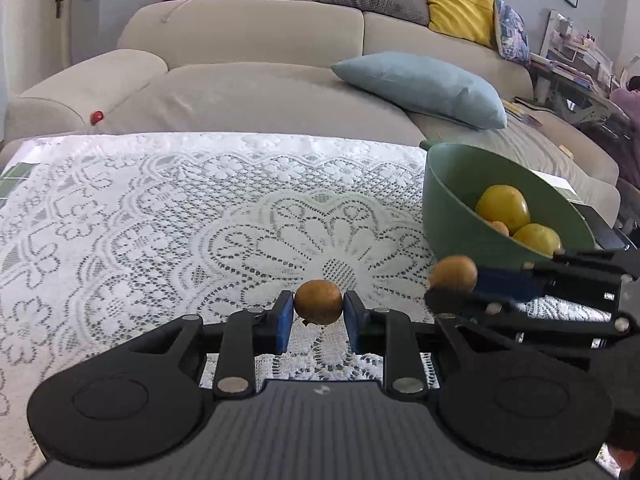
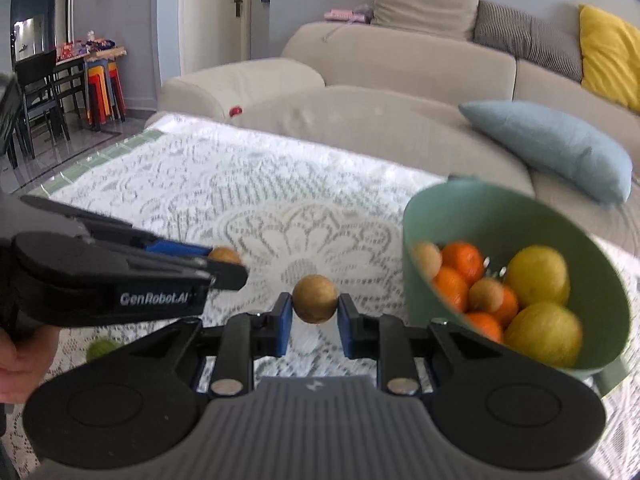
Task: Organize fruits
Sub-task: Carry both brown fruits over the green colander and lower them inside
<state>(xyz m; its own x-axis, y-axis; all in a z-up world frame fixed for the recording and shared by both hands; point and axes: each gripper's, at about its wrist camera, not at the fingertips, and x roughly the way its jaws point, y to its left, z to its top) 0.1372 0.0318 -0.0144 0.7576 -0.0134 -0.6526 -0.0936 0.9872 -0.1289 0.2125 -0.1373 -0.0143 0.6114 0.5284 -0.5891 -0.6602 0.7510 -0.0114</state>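
Observation:
My left gripper (image 1: pixel 319 307) is shut on a small round brown fruit (image 1: pixel 319 302) just above the lace tablecloth. My right gripper (image 2: pixel 314 309) is shut on a second brown fruit (image 2: pixel 315 298), held left of the green bowl (image 2: pixel 480 208). In the left wrist view the right gripper (image 1: pixel 452 286) comes in from the right with its fruit (image 1: pixel 454 274), below the bowl's (image 1: pixel 452 184) rim. In the right wrist view the left gripper (image 2: pixel 226 266) shows at the left with its fruit (image 2: pixel 225 255). The bowl holds yellow lemons (image 2: pixel 538 276), oranges (image 2: pixel 462 258) and brown fruits (image 2: pixel 485 295).
A white lace cloth (image 1: pixel 160 216) covers the table. A small green fruit (image 2: pixel 102 349) lies on it near my left hand. A beige sofa (image 1: pixel 248 80) with a blue cushion (image 1: pixel 420 86) stands behind the table. A small red thing (image 1: pixel 96 117) rests on the sofa's edge.

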